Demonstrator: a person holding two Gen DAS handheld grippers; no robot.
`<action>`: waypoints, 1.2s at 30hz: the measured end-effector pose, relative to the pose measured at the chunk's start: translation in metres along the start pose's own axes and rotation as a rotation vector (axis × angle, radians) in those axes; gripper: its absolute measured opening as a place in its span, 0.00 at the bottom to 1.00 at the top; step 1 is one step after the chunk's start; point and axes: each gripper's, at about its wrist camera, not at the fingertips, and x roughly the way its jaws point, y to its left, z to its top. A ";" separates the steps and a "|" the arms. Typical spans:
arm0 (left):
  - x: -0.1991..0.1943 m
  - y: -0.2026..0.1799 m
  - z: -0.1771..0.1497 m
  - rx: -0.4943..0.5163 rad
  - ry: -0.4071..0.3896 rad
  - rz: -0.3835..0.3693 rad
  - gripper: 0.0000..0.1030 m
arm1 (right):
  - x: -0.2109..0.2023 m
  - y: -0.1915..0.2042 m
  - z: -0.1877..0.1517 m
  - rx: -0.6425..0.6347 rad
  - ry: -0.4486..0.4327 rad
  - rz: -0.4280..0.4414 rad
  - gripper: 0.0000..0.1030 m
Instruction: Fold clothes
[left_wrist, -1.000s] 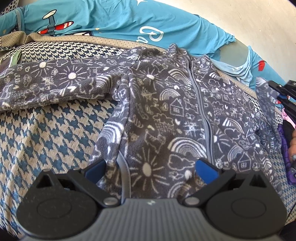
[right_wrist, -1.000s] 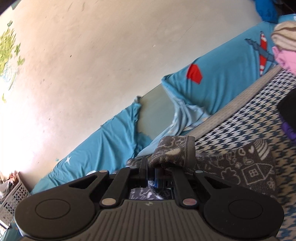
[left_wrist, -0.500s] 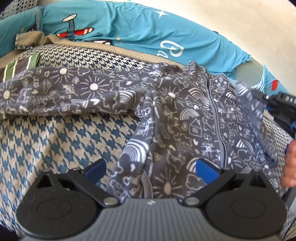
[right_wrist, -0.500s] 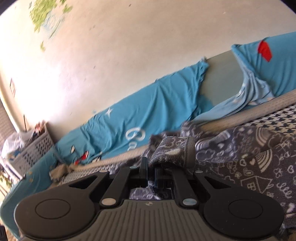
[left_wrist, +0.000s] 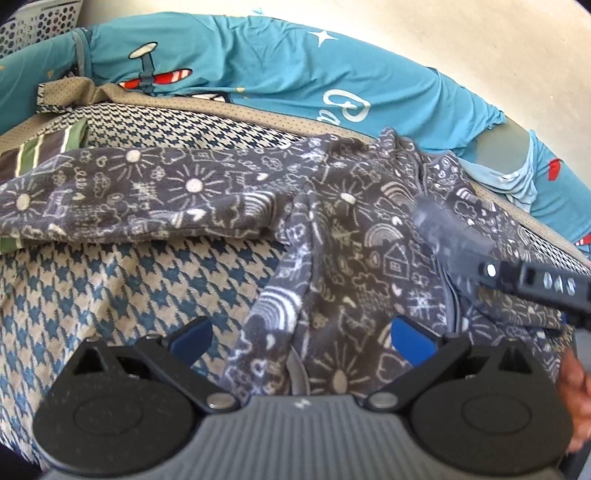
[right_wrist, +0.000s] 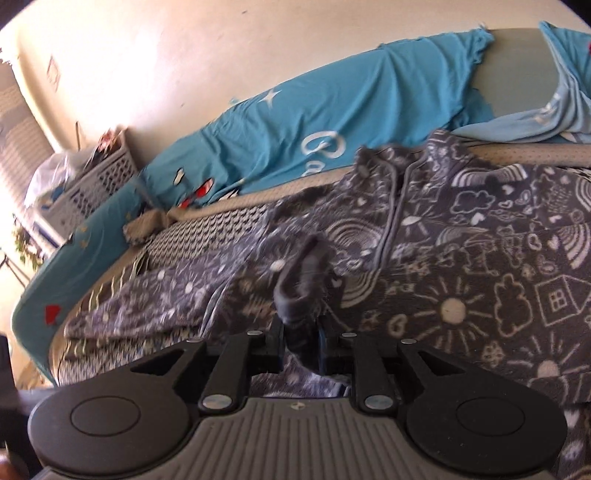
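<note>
Two hand-held grippers, the left gripper (left_wrist: 301, 332) and right gripper (right_wrist: 301, 345), each with a ribbed grey body, two black round discs, black arms pinned by silver rivets and blue finger pads (left_wrist: 412, 336), the right one's black finger rail showing slots and a silver screw

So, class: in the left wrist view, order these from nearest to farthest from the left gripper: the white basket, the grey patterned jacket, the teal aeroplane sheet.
1. grey patterned jacket, directly ahead of the left gripper
2. teal aeroplane sheet, behind
3. white basket, far top left
</note>
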 end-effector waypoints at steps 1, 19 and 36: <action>-0.001 0.001 0.001 -0.002 -0.005 0.007 1.00 | -0.002 0.004 -0.003 -0.017 -0.006 -0.005 0.19; 0.004 0.005 0.003 -0.022 -0.014 0.067 1.00 | -0.046 -0.006 -0.027 0.065 -0.137 -0.077 0.30; 0.020 0.024 0.010 -0.100 0.085 0.110 1.00 | -0.018 0.000 -0.019 0.111 -0.147 -0.163 0.39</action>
